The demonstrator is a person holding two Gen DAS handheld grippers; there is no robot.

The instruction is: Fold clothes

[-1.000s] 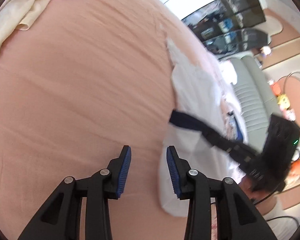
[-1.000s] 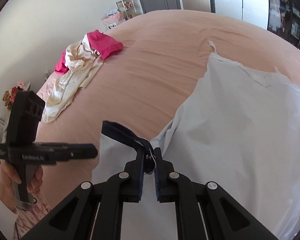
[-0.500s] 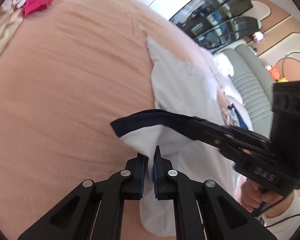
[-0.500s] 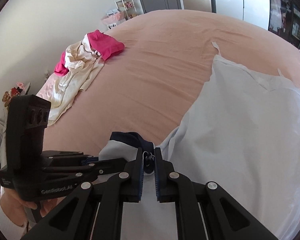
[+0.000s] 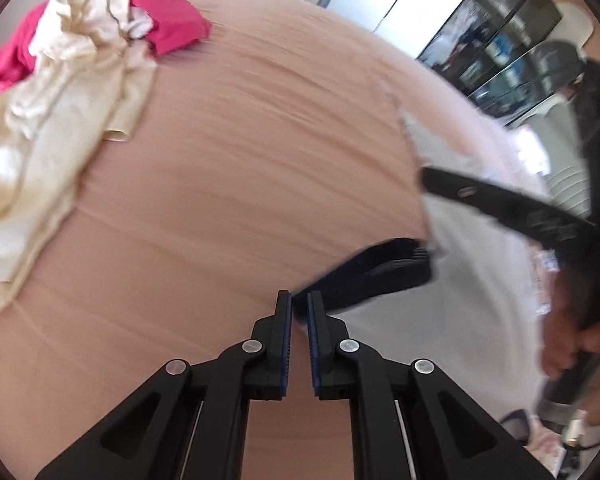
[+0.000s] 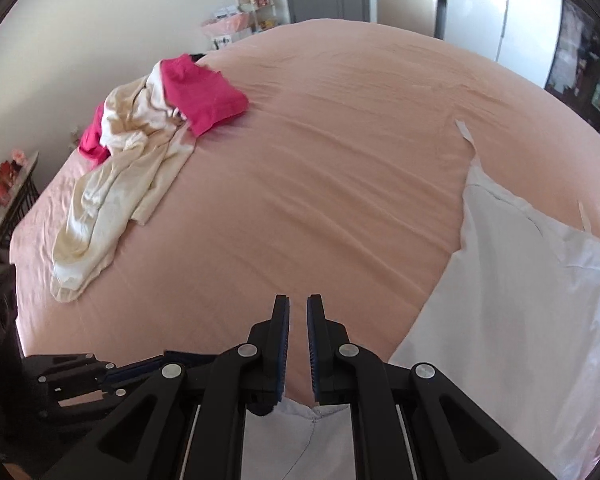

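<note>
Left wrist view: the left gripper (image 5: 299, 312) has its blue-padded fingers drawn to a narrow gap, and the dark navy trim (image 5: 364, 276) of the pale white garment (image 5: 472, 280) enters that gap at the fingertips; the frame is motion-blurred, so a firm pinch cannot be confirmed. The white garment lies along the right side of the peach-pink bed sheet (image 5: 240, 184), its cloth running down from a narrow strap near the upper right to the navy-edged part just beyond the left fingertips. The right gripper (image 5: 426, 216) reaches in from the right, with one black finger above the navy trim and the other down beside it, the two fingers well apart in this view. The person's right hand (image 5: 572, 340) grasps that tool's handle at the right edge. A heap of cream-coloured crumpled clothing (image 5: 52, 132) mixed with a bright pink garment (image 5: 176, 28) sits at the upper left of the sheet, well apart from the white garment.

Right wrist view: the right gripper (image 6: 298, 320) shows only a narrow gap with bare sheet (image 6: 320, 160) visible between the pads; no cloth is seen there. White cloth (image 6: 520, 300) spreads to the right and also appears beneath the tool body at the lower centre. The left gripper's black linkage (image 6: 76, 376) lies at the lower left. The cream clothing (image 6: 116, 184) and pink garment (image 6: 200, 96) rest at the upper left.
</note>
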